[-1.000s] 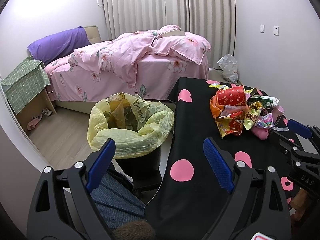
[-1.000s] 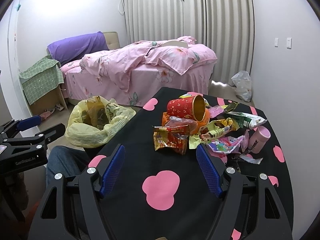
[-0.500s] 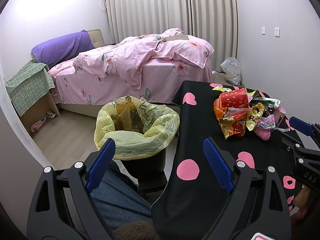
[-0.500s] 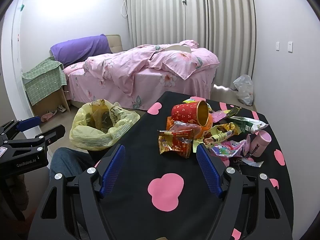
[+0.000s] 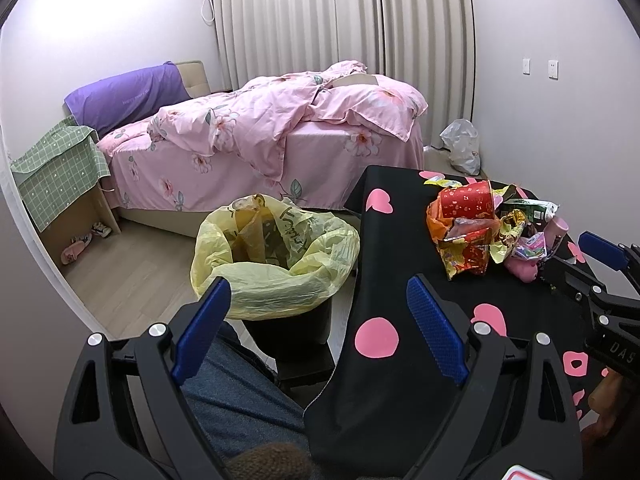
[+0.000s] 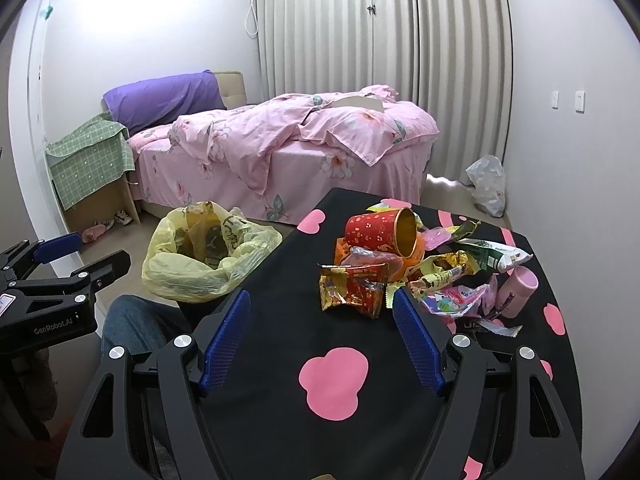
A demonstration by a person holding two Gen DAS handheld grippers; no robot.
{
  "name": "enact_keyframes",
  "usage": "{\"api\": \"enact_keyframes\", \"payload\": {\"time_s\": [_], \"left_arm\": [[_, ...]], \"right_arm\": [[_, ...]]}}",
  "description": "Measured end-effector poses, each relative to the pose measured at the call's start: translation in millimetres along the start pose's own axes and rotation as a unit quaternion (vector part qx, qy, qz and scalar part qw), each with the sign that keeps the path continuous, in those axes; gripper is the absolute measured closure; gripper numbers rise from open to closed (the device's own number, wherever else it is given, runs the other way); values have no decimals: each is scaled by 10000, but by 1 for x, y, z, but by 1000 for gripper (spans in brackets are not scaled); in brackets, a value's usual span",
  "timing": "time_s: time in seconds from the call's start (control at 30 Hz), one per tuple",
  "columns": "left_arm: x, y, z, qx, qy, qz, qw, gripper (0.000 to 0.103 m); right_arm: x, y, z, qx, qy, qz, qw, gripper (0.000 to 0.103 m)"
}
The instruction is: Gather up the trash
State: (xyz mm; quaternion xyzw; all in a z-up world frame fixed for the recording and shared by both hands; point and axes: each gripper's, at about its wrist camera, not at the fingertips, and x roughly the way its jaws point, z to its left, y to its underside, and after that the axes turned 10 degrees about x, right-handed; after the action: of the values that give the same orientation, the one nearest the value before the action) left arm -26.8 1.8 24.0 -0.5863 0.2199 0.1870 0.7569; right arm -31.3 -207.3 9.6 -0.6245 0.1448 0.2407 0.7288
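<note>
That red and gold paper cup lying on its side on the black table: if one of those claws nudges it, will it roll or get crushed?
The red and gold paper cup lies sideways, so it could roll, though the crumpled wrappers against it may stop it. It looks empty and thin-walled, so it is probably light and easy to crush.

Take the bed with the pink floral duvet [image 6: 304, 136] as your landmark. At its head you see a purple pillow [image 6: 164, 98] against a beige headboard [image 6: 230, 86]. Beside the head end stands a wooden side table draped in a green checked cloth [image 6: 88, 160], with slippers [image 6: 96, 230] on the floor beneath it. Behind the bed hang pale pleated curtains [image 6: 384, 28]. Past its foot, a white plastic bag [image 6: 488, 184] sits near the wall with two white switches [image 6: 568, 100].
</note>
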Motion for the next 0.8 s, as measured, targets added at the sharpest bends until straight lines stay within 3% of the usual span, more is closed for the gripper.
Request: {"api": "enact_keyframes", "payload": {"time_s": [0.8], "left_arm": [[-4, 1, -1, 6, -5, 1, 10000, 17]], "right_arm": [[0, 1, 1, -8, 0, 11, 10000, 32]]}}
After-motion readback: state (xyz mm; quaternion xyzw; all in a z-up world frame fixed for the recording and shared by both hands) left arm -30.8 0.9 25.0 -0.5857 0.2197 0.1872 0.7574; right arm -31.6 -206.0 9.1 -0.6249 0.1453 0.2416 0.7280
